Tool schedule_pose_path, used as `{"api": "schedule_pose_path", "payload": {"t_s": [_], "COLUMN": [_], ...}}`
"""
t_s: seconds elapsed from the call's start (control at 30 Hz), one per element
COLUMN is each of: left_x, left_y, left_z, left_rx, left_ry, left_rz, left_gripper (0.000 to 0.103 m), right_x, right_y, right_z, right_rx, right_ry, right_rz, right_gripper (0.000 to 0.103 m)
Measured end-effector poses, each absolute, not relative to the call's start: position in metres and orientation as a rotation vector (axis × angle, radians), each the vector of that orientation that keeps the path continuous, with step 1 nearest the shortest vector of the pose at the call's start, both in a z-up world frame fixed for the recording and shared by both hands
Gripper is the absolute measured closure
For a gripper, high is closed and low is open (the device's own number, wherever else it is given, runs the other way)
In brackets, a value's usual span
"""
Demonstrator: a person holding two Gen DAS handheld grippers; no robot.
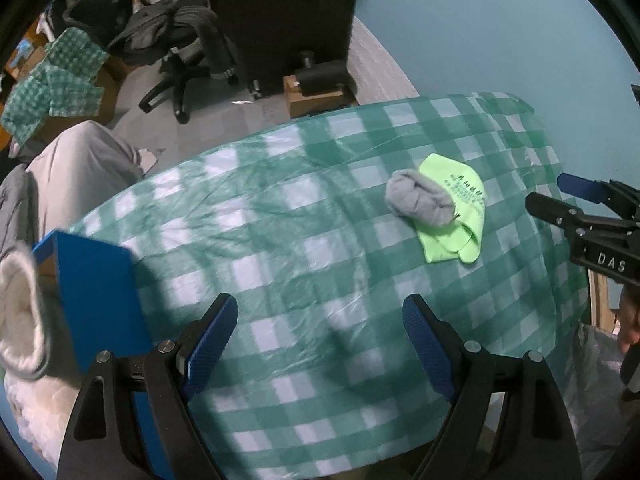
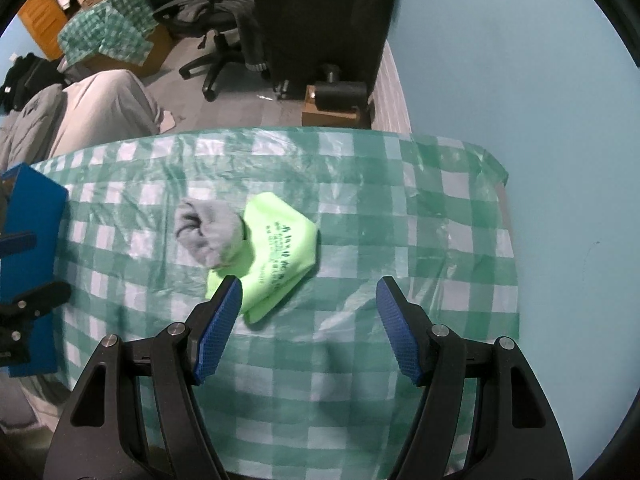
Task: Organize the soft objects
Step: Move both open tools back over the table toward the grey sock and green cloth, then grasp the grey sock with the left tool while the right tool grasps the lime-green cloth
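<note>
So the two soft things left out are a balled-up grey sock bundle (image 2: 210,232) and a folded lime-green cloth with dark printed lettering (image 2: 276,256), sitting touching each other on the table covered in a green-and-white checked plastic sheet (image 2: 440,240); the grey ball overlaps the cloth's edge at about 9 o'clock of it in the right wrist view. Over at 9 o'clock in both views there's a blue open-topped box (image 1: 96,296), and in the left view something cream and fluffy (image 1: 20,312) shows beside or in it, too blurred to say which, so the box looks like the drop-off spot. The right gripper (image 2: 310,300) hangs just short of the pair with its blue-padded jaws spread wide and nothing in them; the left pad overlaps the cloth's near corner in the picture, though whether it touches is hard to tell. Probably it's lined up to take the green cloth or the sock next. The left gripper (image 1: 320,320) is also gaping wide and empty, parked over bare tablecloth near the box, well apart from the pile, likely just keeping out of the way. Room-wise: lots of open checked surface at 3 o'clock and toward 6 o'clock, the table's far edge runs close behind the pile at 12 o'clock, and a pale blue wall (image 2: 520,60) sits past the right edge. The slick plastic sheet could bunch if the pads drag.
</note>
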State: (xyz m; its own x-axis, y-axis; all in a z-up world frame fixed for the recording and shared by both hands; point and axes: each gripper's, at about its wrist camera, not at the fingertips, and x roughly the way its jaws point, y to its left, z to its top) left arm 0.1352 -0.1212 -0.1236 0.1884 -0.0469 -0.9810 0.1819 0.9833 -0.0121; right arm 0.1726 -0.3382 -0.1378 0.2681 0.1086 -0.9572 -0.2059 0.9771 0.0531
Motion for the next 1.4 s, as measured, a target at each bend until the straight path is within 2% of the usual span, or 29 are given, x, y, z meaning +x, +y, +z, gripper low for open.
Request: {"api": "schedule_pose_path", "payload": {"t_s": [0.53,1.13,1.17,1.27,1.33,1.37,1.4], "left_x": [0.181,0.206,0.208,0.209,0.209,0.208,0.206], "left_y": [-0.186,-0.210,-0.209,-0.204,-0.200,-0.197,-0.195], "left_z": [-0.159,-0.192,-0.194,-0.198,-0.198,-0.196,-0.192], "left_rx": [0.145,0.095,0.086,0.051,0.028,0.018,0.014], "left_ry": [1.397,1.460,1.468,1.486,1.489,1.481,1.470], "left_rz": [-0.210,-0.165,-0.151,-0.154,-0.152,-0.156,-0.160], "left_gripper": [0.017,0.017,0.022,0.052,0.056,0.065,0.067], "right_x": [0.198,0.201,0.200,0.199,0.200,0.200,0.200], "right_y": [-0.362,-0.384,-0.385,-0.385,-0.382,-0.381,-0.379], "right_z": [-0.166,-0.174,-0.174,-0.174,-0.175,-0.175,-0.176], "right_rx": [-0.029,0.001,0.000,0.003,0.004,0.004,0.005], "right_ry": [1.314,1.347,1.348,1.351,1.351,1.353,1.355], "right_rz": [0.191,0.178,0.179,0.185,0.193,0.200,0.207], "right_gripper": [0.034,0.034,0.034,0.034,0.034,0.034,0.034]}}
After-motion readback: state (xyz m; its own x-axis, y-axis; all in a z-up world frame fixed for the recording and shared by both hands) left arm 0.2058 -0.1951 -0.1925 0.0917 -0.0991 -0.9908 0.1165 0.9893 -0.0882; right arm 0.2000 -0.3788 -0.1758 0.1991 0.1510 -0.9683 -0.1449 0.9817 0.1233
